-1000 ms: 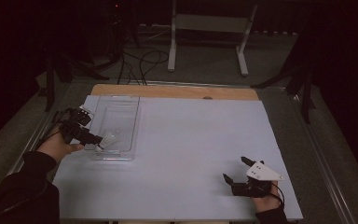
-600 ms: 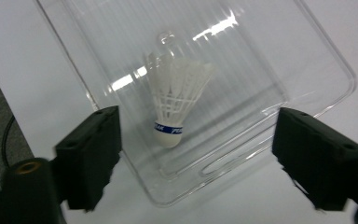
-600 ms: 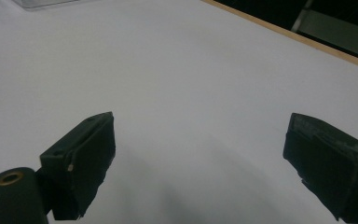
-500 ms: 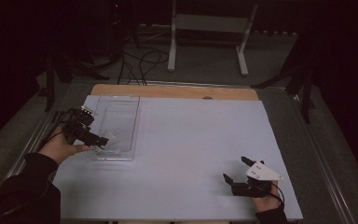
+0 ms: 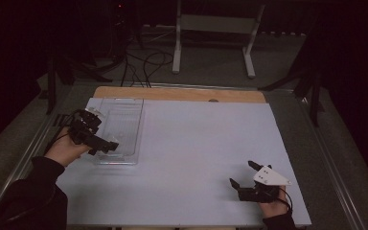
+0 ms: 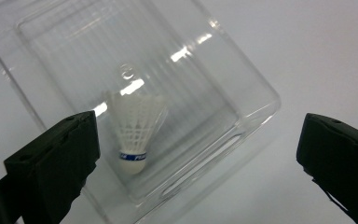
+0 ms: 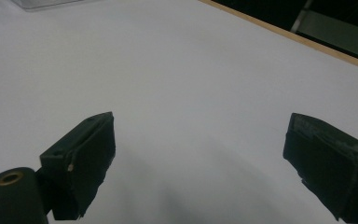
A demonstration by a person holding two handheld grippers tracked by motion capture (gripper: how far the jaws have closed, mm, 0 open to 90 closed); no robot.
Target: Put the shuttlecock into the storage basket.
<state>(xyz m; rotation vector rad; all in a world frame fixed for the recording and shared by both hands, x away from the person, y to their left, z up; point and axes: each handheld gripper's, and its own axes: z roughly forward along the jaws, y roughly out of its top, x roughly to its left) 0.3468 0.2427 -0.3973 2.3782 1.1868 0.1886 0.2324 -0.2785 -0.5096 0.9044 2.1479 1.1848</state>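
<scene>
The left gripper (image 5: 106, 144) is held by a hand (image 5: 66, 149) near the left edge of the desk, its black jaws spread wide with nothing gripped between them. In the left gripper view the jaws are seen poised over a clear rectangular plastic container (image 6: 242, 88), one on either side, and no contact with it can be made out. Inside the container a white feathered shuttlecock (image 6: 134, 130) is lying, close to the left jaw. A blue band with white lettering is carried around its cork base, but the writing is too blurred to be read.

The right gripper (image 5: 242, 175), topped by a grey three-cornered plate (image 5: 270, 176), is held near the front right corner of the desk. Its jaws are likewise spread wide and nothing is held; bare white desk surface (image 7: 191, 79) is seen between them. The container (image 5: 120, 125) is placed along the left side of the desk, reaching towards the far wooden edge (image 5: 182, 94).
</scene>
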